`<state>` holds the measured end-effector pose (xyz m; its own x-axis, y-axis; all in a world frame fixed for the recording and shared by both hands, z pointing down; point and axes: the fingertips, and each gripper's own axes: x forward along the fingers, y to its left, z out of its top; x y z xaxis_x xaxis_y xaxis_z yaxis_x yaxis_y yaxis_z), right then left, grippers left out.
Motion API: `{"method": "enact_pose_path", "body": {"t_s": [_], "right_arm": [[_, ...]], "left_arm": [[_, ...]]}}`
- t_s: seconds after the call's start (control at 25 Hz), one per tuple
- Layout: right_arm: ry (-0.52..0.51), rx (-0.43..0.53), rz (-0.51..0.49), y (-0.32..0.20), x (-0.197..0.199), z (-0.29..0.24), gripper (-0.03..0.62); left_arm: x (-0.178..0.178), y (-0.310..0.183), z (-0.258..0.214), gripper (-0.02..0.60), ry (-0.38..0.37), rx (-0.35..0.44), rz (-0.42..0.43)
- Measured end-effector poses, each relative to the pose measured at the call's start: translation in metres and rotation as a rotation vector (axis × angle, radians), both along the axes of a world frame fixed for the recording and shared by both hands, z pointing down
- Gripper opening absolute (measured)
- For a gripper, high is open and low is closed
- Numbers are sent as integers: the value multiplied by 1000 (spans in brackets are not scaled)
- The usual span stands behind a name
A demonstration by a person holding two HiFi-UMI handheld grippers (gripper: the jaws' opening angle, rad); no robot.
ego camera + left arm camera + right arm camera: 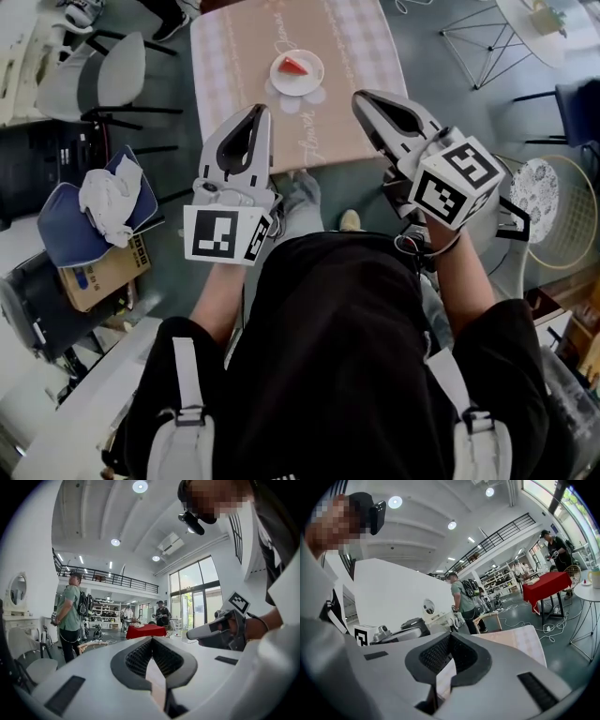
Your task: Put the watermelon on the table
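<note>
1. Black-shirted torso of the person fills the lower head view. Both hands hold the tools out ahead, short of the table edge.
2. Red wedge of watermelon (pixel 295 66) lies on a round white plate (pixel 316 79). The plate sits on the table with the pink checked cloth (pixel 234 56). Judging by that, the placing looks done.
3. Risk: a forward reach with shut jaws would nudge the plate or shove the wedge off it rather than grip it. The cloth could also drag if a tip catches it.
4. Risk: the two tools ride near each other, so a careless swing could knock them together.
5. White left gripper (pixel 260 109): jaws closed tip to tip, nothing between them.
6. White right gripper (pixel 362 97): jaws likewise closed and empty.
7. Neither tool touches plate, cloth or wedge; both are well apart from the fruit.
</note>
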<state>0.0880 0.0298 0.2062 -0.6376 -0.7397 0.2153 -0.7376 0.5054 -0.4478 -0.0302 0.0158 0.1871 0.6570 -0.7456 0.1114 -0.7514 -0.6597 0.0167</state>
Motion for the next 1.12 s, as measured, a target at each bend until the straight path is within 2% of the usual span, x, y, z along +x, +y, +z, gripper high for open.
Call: {"method": "enact_pose_path", "body": {"t_s": [0.64, 0.92, 1.12], "right_arm": [[46, 75, 4, 110, 16, -20, 14], [75, 56, 54, 132, 17, -25, 14], [111, 42, 80, 143, 3, -25, 14]], "left_arm": [[-1, 126, -24, 11, -12, 24, -100], [-8, 151, -28, 11, -29, 22, -83], [-23, 156, -30, 11, -16, 17, -51]]}}
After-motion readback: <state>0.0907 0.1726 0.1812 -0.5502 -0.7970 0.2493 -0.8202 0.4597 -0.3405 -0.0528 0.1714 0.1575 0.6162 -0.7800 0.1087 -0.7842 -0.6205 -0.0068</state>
